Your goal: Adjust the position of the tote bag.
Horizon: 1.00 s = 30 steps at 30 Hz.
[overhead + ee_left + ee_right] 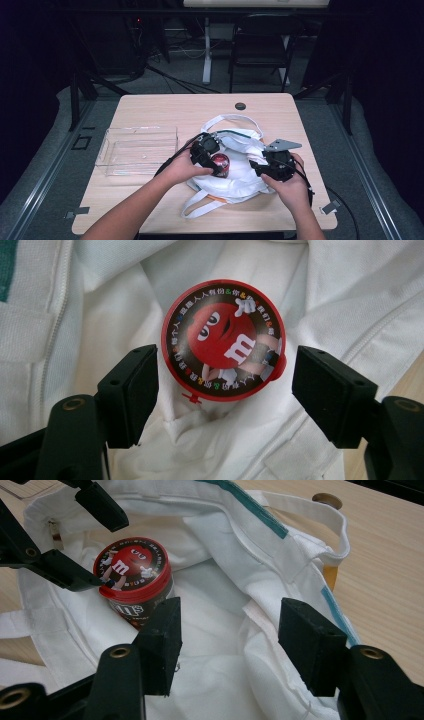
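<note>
A clear plastic tray (137,150) sits left on the table (150,107). The left gripper (225,387), jaws wide, brackets but does not touch a red candy tub (223,346) on a white bag (239,172), its base hidden. The right gripper (227,642) gapes empty over folds.

The high view looks down on the table (150,107) from far up. Both gripper views sit close over the bag (350,305), sharing the tub (132,572).

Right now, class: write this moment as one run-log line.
left gripper: open, astride candy tub, apart | right gripper: open over white tote bag | tub: on bag
</note>
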Available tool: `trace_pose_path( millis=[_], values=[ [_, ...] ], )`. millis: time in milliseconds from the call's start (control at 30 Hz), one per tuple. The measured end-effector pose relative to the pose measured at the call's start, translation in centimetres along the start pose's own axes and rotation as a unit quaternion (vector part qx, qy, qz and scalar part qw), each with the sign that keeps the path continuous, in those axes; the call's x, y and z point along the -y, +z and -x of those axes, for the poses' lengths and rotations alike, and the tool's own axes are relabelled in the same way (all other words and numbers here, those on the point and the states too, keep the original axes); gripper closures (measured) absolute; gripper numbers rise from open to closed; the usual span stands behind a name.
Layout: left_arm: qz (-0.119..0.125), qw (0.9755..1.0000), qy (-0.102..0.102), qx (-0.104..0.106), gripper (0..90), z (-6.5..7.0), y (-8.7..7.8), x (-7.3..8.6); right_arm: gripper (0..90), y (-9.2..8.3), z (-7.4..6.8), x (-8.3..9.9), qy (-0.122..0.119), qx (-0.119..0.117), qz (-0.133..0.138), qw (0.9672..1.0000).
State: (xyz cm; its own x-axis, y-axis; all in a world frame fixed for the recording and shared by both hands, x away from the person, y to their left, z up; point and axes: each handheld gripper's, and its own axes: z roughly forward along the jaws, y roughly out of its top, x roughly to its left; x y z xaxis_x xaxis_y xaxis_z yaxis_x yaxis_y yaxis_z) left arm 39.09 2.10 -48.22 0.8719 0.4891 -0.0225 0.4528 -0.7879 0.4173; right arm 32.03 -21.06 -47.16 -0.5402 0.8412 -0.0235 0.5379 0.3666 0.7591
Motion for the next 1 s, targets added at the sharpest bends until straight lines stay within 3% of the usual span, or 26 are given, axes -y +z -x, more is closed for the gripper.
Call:
trace_pose_path(
  millis=[233,367,1000],
  values=[
    [-0.009,0.9999,0.005,0.001,26.0,0.2,0.8,-0.5,38.7,-0.1,0.2,0.0,0.014,0.001,-0.005,0.9999],
    [-0.016,0.9998,0.007,-0.007,25.7,0.2,1.2,-0.7,37.8,-0.1,0.2,0.0,0.014,0.000,-0.007,0.9999],
    [-0.031,0.9995,-0.001,-0.004,24.1,0.1,3.2,-1.2,34.8,0.0,0.2,-0.1,0.014,0.009,-0.016,0.9997]
  ],
)
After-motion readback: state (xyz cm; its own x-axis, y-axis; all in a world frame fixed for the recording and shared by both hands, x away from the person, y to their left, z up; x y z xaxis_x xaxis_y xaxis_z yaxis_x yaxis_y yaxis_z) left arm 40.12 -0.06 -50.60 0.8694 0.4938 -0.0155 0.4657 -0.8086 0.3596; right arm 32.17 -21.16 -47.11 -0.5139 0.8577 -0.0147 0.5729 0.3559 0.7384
